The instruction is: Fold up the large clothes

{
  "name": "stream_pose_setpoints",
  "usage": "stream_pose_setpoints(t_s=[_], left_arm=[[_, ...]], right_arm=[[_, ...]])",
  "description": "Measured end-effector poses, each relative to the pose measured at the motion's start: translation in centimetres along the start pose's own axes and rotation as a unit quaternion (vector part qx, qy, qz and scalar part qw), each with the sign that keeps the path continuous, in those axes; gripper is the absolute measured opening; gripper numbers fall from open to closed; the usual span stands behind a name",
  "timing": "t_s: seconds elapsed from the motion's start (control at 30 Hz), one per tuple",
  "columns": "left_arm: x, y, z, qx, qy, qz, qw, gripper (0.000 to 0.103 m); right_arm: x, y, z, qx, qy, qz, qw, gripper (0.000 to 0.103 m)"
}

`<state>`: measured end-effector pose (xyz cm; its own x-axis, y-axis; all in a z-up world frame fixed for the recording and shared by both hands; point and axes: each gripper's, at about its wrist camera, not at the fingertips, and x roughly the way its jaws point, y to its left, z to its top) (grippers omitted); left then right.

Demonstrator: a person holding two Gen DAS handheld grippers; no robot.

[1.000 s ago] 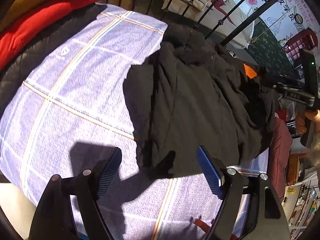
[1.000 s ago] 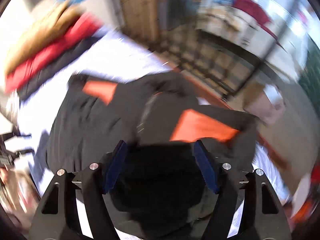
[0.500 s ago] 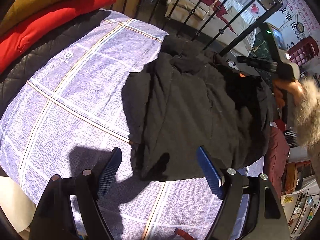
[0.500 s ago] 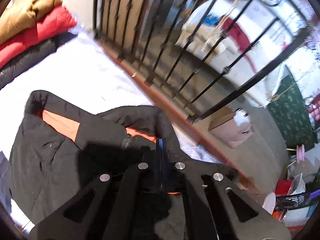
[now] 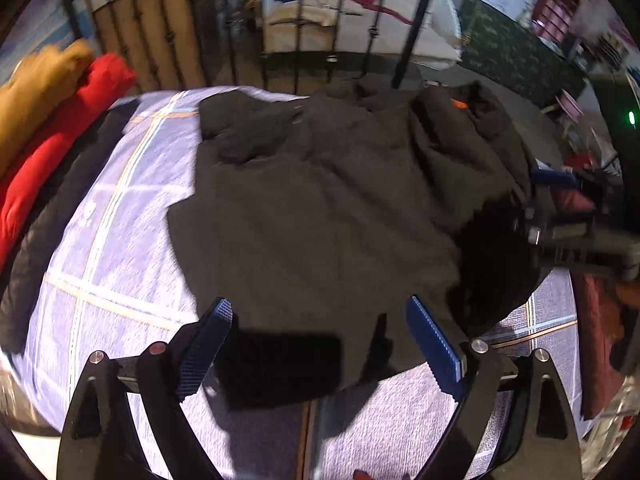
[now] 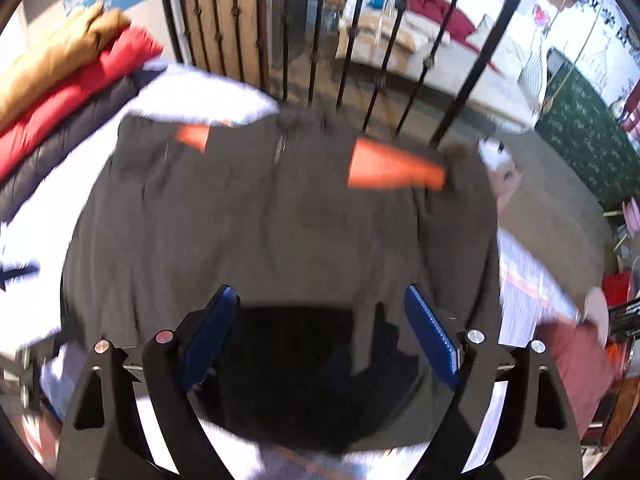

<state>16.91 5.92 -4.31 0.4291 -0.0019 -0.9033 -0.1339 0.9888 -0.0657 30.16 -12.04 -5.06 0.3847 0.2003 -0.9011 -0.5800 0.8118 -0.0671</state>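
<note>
Both the left claw (image 5: 318,344) and right claw (image 6: 320,336) have just spread apart, empty; the bulky black jacket (image 5: 328,208), unheld, could slump off the bed (image 5: 120,248).

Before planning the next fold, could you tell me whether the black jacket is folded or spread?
Partly folded: the black jacket lies bunched on the bed, with orange lining showing.

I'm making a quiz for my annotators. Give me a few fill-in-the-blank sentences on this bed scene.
1. The black jacket lies on a checked ____.
2. The jacket's lining is ____.
3. In the stack at the left, the red garment lies under a ____ one.
4. The right tool has its jaws ____, with nothing gripped.

Missing words: bedsheet; orange; tan; open
</note>
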Motion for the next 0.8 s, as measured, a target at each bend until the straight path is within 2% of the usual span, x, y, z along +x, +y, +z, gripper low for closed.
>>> stream_pose_setpoints(t_s=[0.1, 0.17, 0.2, 0.27, 0.33, 0.37, 0.47, 0.53, 0.6, 0.63, 0.7, 0.8], left_arm=[[1.7, -1.6, 1.8, 0.033, -0.010, 0.004, 0.9994, 0.088], [3.7, -1.3, 3.2, 0.032, 0.001, 0.010, 0.9994, 0.090], [4.9, -0.7, 3.9, 0.021, 0.013, 0.024, 0.9994, 0.090], [7.6, 1.8, 4.7, -0.023, 0.041, 0.057, 0.9972, 0.091], [9.7, 4.6, 5.1, -0.080, 0.068, 0.022, 0.9942, 0.090], [10.3, 5.3, 5.4, -0.091, 0.078, 0.019, 0.9927, 0.085], [11.2, 5.3, 6.3, -0.093, 0.093, 0.033, 0.9907, 0.085], [12.3, 5.5, 6.6, -0.111, 0.108, 0.031, 0.9874, 0.088], [13.5, 5.7, 7.1, -0.117, 0.125, 0.035, 0.9847, 0.092], [14.0, 5.6, 7.4, -0.119, 0.133, 0.037, 0.9833, 0.096], [14.6, 5.5, 8.0, -0.122, 0.147, 0.039, 0.9808, 0.097], [15.1, 5.7, 8.7, -0.132, 0.155, 0.036, 0.9783, 0.097]], right_arm=[[1.3, -1.1, -2.1, 0.018, 0.026, 0.008, 0.999, 0.085], [1.9, -1.7, -2.0, 0.027, 0.032, 0.019, 0.999, 0.085], [2.5, -2.1, -1.7, 0.027, 0.032, 0.027, 0.999, 0.085], [3.5, -2.9, -1.1, 0.029, 0.034, 0.009, 0.999, 0.085], [5.0, -5.3, -0.3, 0.055, 0.047, 0.018, 0.997, 0.085], [6.1, -6.5, 0.0, 0.073, 0.060, 0.034, 0.995, 0.085], [8.2, -8.8, 1.0, 0.115, 0.066, 0.052, 0.990, 0.085], [9.6, -9.4, 1.5, 0.129, 0.084, 0.057, 0.986, 0.089], [11.1, -8.8, 2.1, 0.114, 0.108, 0.040, 0.987, 0.097], [11.6, -8.1, 2.5, 0.100, 0.114, 0.024, 0.988, 0.098], [12.6, -7.2, 3.1, 0.081, 0.123, -0.005, 0.989, 0.099], [13.2, -7.1, 3.3, 0.088, 0.130, -0.017, 0.987, 0.099]])
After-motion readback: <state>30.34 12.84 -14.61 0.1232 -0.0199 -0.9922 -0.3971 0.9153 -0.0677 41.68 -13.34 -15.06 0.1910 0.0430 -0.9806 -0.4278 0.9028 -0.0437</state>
